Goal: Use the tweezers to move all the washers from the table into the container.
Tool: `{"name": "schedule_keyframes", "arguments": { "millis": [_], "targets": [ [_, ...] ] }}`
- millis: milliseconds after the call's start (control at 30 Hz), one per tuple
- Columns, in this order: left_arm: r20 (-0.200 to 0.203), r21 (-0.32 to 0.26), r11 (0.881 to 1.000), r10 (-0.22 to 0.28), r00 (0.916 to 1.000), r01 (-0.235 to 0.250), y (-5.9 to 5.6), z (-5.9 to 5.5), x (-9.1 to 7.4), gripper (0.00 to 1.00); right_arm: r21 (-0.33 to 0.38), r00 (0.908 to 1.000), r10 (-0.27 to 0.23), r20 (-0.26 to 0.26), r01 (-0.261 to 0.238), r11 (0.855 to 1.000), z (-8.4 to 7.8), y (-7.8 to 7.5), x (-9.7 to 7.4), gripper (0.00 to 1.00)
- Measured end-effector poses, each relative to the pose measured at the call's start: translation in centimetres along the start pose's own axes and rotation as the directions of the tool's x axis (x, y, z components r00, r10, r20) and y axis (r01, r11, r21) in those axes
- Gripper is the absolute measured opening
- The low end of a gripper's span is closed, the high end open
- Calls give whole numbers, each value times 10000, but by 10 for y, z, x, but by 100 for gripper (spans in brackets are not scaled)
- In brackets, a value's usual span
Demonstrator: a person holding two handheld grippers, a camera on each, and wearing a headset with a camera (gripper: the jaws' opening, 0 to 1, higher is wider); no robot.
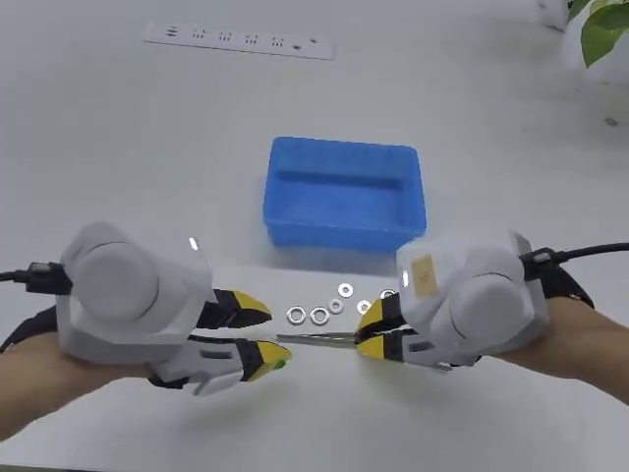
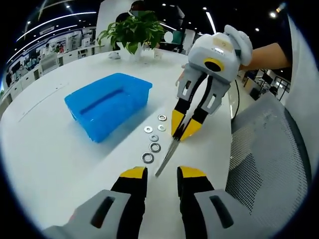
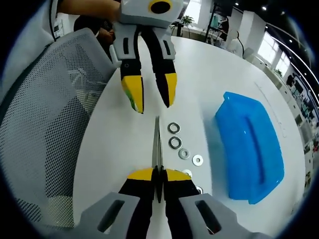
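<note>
White table [image 1: 118,128] in order. The blue container [image 1: 344,236] stands open and upright at centre frame of the head view, above the working area. The left gripper [image 1: 270,337], at lower left, has its jaws spread and holds nothing. The right gripper [image 1: 371,329], at lower centre-right, is clamped on the handle end of the tweezers [image 1: 319,338]. The tweezers lie level, with tips pointing left into the gap between the left jaws. Their blades look pressed nearly together with nothing between them. Whether the tips touch a left jaw cannot be told.

Judgement: the step in hand is settling the tweezers before the first pick. Recommended practice is to ease the right clamp so the blades can part. Steady the tips with the left gripper only if needed, then lower them over one washer's rim, not its hole.

The washers [image 1: 319,316] lie on the table in a loose row just above the tweezers in the head view, between the tweezers and the container and apart from both. In the right gripper view the washers [image 3: 175,142] lie just right of the blades.
</note>
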State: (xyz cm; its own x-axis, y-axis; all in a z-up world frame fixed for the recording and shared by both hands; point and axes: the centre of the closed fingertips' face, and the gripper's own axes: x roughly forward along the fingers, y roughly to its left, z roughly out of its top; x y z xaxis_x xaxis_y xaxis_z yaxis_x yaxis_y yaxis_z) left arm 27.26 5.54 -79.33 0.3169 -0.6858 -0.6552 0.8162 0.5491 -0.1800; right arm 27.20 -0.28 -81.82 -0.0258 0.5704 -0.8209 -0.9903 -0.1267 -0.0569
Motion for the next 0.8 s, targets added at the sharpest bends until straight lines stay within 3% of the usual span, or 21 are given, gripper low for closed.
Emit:
{"name": "schedule_keyframes", "arguments": {
  "millis": [67,300,433,500,600,633,733,800],
  "targets": [
    [-40,199,9998,-37,10000,38,0,-2,5,28,70,10000,7,85,-7,10000,1,4,-1,7],
    [-775,1207,9914,-406,9962,498,-9,-13,17,27,591,9986,-97,514,67,9982,9,2,-5,7],
    [-551,1516,9866,-529,9971,607,-11,-6,23,25,844,9975,-110,698,50,9964,13,-1,-5,7],
    [-507,2260,9732,-323,9982,430,-6,-5,26,20,873,9973,-100,734,35,9962,14,-2,-5,7],
    [-822,3144,9486,-117,9965,371,-3,-5,26,10,769,9975,-32,707,-22,9970,16,-1,-6,7],
    [-855,2956,9538,-291,9959,532,-7,-5,26,9,747,9974,-36,713,-17,9972,16,-1,-6,7],
    [-966,3323,9410,-330,9948,635,-7,-4,27,10,893,9964,-51,844,-24,9960,18,0,-7,7],
    [-980,3365,9392,-371,9945,682,-9,-4,29,11,913,9958,-80,915,-4,9958,20,0,-8,7]
  ]
}}
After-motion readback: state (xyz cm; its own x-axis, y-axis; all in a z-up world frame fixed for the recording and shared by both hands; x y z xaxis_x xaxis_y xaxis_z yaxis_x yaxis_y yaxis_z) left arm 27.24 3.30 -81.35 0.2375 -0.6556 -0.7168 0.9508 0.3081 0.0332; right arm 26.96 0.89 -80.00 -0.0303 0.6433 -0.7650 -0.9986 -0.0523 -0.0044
